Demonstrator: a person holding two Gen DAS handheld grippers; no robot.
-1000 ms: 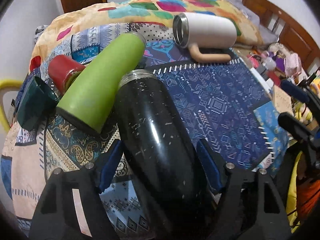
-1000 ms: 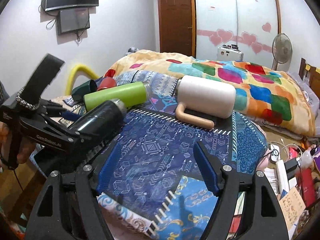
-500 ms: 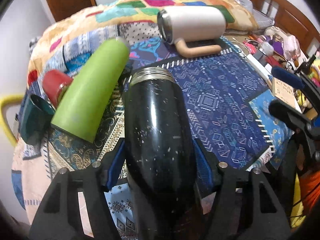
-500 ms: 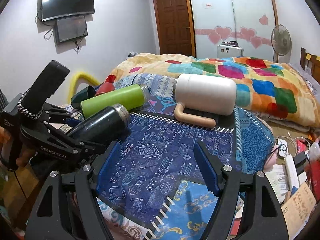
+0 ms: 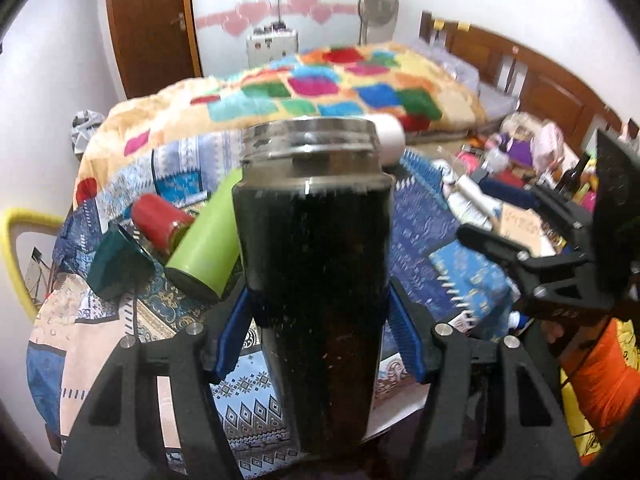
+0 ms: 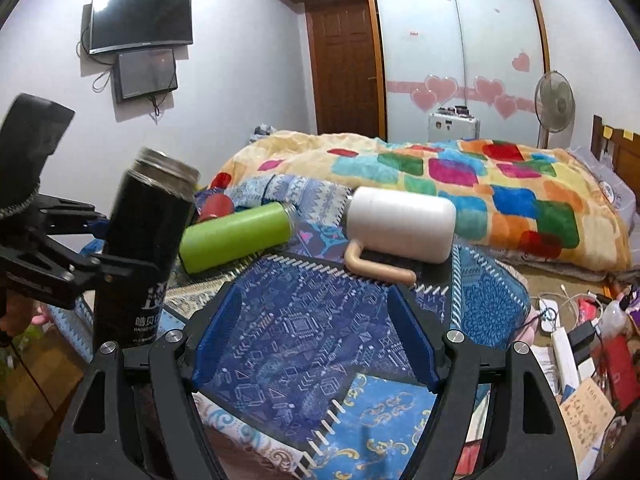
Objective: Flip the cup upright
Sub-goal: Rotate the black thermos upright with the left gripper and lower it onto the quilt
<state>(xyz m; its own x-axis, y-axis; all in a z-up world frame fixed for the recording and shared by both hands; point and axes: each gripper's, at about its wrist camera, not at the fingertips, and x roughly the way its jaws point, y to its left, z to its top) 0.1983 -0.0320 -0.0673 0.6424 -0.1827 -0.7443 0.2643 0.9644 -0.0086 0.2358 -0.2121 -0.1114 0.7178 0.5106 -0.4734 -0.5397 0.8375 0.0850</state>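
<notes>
My left gripper (image 5: 320, 332) is shut on a black flask (image 5: 316, 264) with a bare metal mouth at the top. The flask stands nearly upright, tilted a little, above the patterned cloth. It also shows at the left of the right wrist view (image 6: 140, 256), held by the left gripper (image 6: 96, 240). My right gripper (image 6: 316, 340) is open and empty over the blue patterned cloth (image 6: 304, 332). It shows at the right edge of the left wrist view (image 5: 560, 264).
A green flask (image 6: 236, 236), a white mug with a tan handle (image 6: 400, 228), a red cup (image 5: 160, 226) and a dark green cup (image 5: 118, 264) lie on their sides on the cloth. A colourful blanket (image 6: 480, 184) lies behind. Clutter covers the floor (image 6: 580, 340) at right.
The left gripper has lifted the black flask off the cloth and swung it from lying to nearly upright. The right gripper stayed open and barely moved.
</notes>
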